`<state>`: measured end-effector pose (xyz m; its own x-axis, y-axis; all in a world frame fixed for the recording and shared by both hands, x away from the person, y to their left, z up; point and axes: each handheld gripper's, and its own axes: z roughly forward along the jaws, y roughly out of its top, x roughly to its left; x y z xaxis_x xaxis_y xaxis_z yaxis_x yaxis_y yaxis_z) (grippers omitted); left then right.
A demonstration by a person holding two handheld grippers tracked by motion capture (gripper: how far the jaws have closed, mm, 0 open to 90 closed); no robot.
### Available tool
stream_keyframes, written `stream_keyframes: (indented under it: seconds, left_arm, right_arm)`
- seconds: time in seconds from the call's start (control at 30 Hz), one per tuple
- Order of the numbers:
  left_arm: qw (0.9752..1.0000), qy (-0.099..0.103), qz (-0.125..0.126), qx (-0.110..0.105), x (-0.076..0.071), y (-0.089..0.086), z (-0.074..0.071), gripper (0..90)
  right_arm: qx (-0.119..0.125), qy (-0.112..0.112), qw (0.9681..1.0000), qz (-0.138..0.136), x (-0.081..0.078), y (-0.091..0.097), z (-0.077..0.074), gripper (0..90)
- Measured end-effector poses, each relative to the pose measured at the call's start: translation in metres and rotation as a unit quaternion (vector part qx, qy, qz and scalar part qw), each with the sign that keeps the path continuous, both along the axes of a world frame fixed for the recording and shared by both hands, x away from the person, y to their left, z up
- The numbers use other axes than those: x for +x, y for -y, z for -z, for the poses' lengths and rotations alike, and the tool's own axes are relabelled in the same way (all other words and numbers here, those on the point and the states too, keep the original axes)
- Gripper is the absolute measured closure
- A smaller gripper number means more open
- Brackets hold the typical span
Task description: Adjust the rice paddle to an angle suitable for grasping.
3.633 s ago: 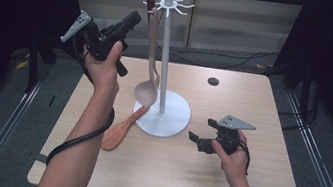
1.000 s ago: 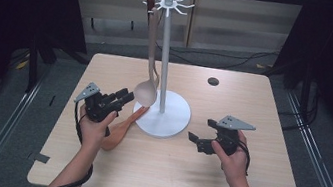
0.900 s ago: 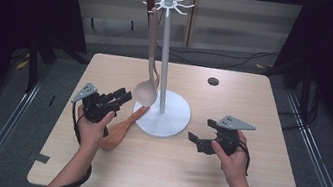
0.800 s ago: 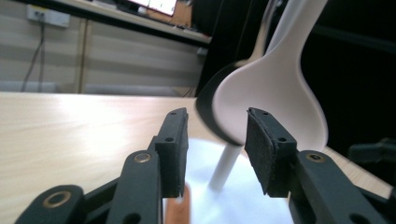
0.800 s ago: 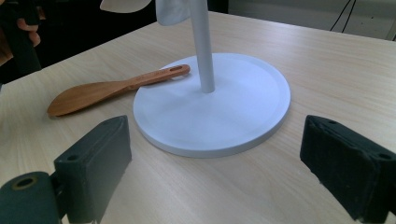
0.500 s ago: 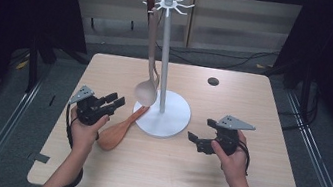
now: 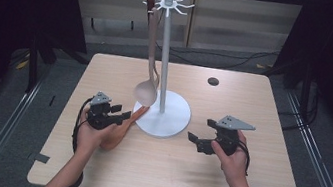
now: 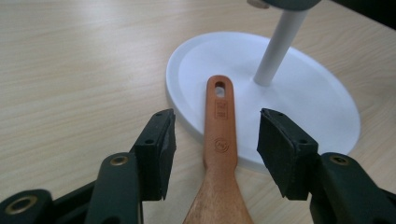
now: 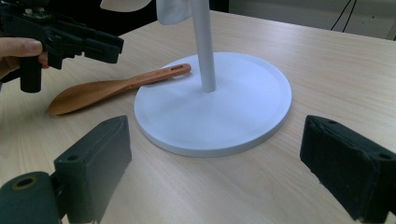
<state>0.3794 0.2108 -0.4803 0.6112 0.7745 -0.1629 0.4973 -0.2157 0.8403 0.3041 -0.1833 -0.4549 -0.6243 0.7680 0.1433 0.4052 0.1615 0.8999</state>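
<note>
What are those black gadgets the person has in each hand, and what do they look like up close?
They are hand-held grippers. Each, the left gripper and the right gripper, is black, with two blocky jaws faced in dark foam-like pads and brass-coloured screws. A grey three-cornered plate sits on top, and a black cable trails back along the forearm. The person's forearms show no sleeves.

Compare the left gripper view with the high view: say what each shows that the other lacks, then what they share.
Left gripper view alone: the hanging hole and stamped marks on the wooden spatula handle, lying between the open left gripper jaws, apart from both.

High view alone: the stand's hooked top, a pale spoon hanging from it, the right gripper and both forearms.

Both: the spatula's handle end resting on the white stand base, the post, the wooden table.
</note>
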Motion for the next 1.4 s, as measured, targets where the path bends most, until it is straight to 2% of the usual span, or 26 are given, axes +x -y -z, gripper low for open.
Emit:
stream_keyframes:
  seconds: [0.17, 0.43, 0.6, 0.67, 0.73, 0.8, 0.83, 0.87, 0.97, 1.0, 1.03, 1.1, 1.3, 1.4]
  left_arm:
    - [0.9995, -0.025, 0.009, 0.019, 0.003, 0.001, 0.004, 45.5]
    - [0.9965, -0.061, 0.021, 0.053, 0.01, 0.009, 0.01, 44.8]
    - [0.9941, -0.076, 0.025, 0.073, 0.014, 0.016, 0.011, 44.6]
    - [0.9925, -0.084, 0.026, 0.085, 0.016, 0.02, 0.01, 45.0]
    - [0.9922, -0.086, 0.025, 0.086, 0.017, 0.022, 0.01, 45.7]
    - [0.9893, -0.099, 0.034, 0.101, 0.018, 0.023, 0.009, 46.6]
    - [0.99, -0.097, 0.029, 0.098, 0.018, 0.025, 0.01, 46.6]
    - [0.9887, -0.101, 0.036, 0.104, 0.019, 0.024, 0.01, 46.9]
    - [0.9882, -0.104, 0.024, 0.109, 0.02, 0.027, 0.011, 48.8]
    - [0.9869, -0.11, 0.033, 0.113, 0.021, 0.026, 0.01, 49.0]
    - [0.9871, -0.111, 0.026, 0.112, 0.021, 0.027, 0.011, 50.4]
    - [0.9858, -0.113, 0.024, 0.121, 0.023, 0.027, 0.011, 51.4]
    - [0.9821, -0.127, 0.037, 0.134, 0.027, 0.029, 0.01, 52.1]
    - [0.9814, -0.126, 0.03, 0.142, 0.028, 0.033, 0.01, 53.4]
  right_arm:
    - [0.001, 0.0, 1.0, 0.0, 0.0, 0.001, -0.001, 8.8]
    - [0.0, 0.001, 1.0, -0.003, 0.0, 0.0, 0.0, 8.8]
    - [0.001, 0.0, 1.0, -0.001, 0.0, 0.001, -0.001, 8.8]
    - [0.001, -0.001, 1.0, 0.0, 0.0, 0.001, -0.001, 8.8]
    - [0.002, 0.0, 1.0, 0.0, 0.0, 0.002, -0.001, 8.8]
    - [0.001, -0.001, 1.0, 0.0, 0.0, 0.002, 0.0, 8.8]
    - [0.0, -0.002, 1.0, 0.001, 0.0, 0.002, 0.0, 8.8]
    - [0.001, -0.003, 1.0, 0.001, 0.0, 0.003, 0.0, 8.8]
    - [0.0, -0.005, 1.0, 0.001, 0.0, 0.003, 0.001, 8.8]
    - [0.0, -0.005, 1.0, 0.001, 0.0, 0.004, 0.001, 8.8]
    - [0.0, -0.007, 1.0, 0.002, 0.0, 0.004, 0.002, 8.8]
    - [-0.001, -0.007, 1.0, 0.002, 0.0, 0.003, 0.003, 8.8]
    - [-0.007, -0.013, 0.9999, -0.003, 0.0, 0.002, 0.005, 8.8]
    - [-0.007, -0.012, 0.9999, -0.004, 0.0, 0.002, 0.006, 8.8]
